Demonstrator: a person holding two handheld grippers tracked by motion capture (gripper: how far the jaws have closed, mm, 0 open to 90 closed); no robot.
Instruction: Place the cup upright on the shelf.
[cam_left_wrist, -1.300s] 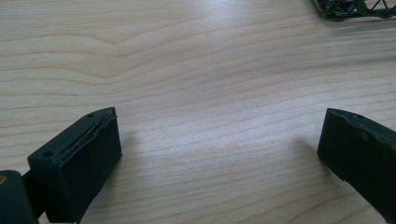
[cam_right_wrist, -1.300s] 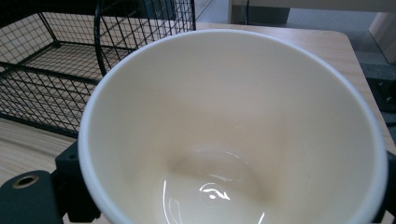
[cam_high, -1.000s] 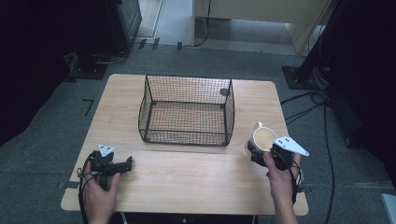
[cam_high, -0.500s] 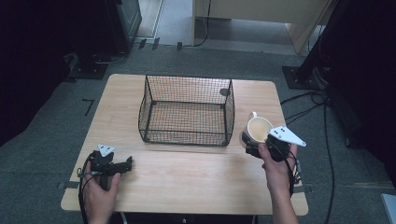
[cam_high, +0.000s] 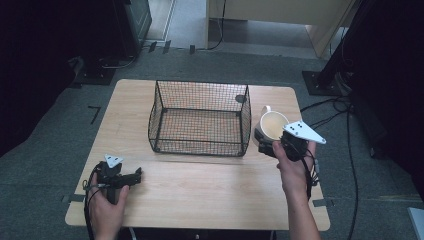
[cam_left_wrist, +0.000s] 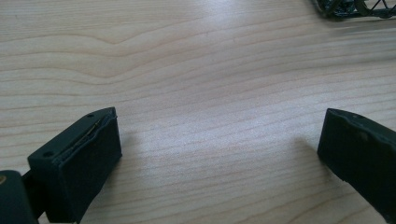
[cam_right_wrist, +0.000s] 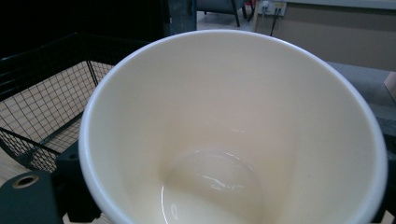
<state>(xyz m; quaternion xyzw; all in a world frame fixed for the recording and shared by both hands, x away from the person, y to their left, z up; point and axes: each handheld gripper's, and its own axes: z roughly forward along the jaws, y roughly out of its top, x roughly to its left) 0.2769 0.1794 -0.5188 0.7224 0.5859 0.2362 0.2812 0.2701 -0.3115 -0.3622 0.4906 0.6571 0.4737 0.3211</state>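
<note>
Right now the right gripper (cam_high: 270, 142) has its jaws clamped on a cream mug (cam_high: 272, 126), holding it off the wooden table (cam_high: 210, 180) just beside the right wall of the black wire basket (cam_high: 200, 117). Mug is upright, open mouth up, handle pointing away from the person. The left gripper (cam_high: 134, 176) rests low at the table's near left, jaws spread wide, nothing between them.

I see a pale wooden table (cam_high: 200, 185) with visible grain and a soft satin sheen. The black wire-mesh basket (cam_high: 200, 120) on it looks like thin coated metal. Just beside the basket, the cream ceramic mug (cam_right_wrist: 233, 130) is glossy and smooth inside. The left gripper (cam_left_wrist: 219, 154) has matt black plastic jaws.
</note>
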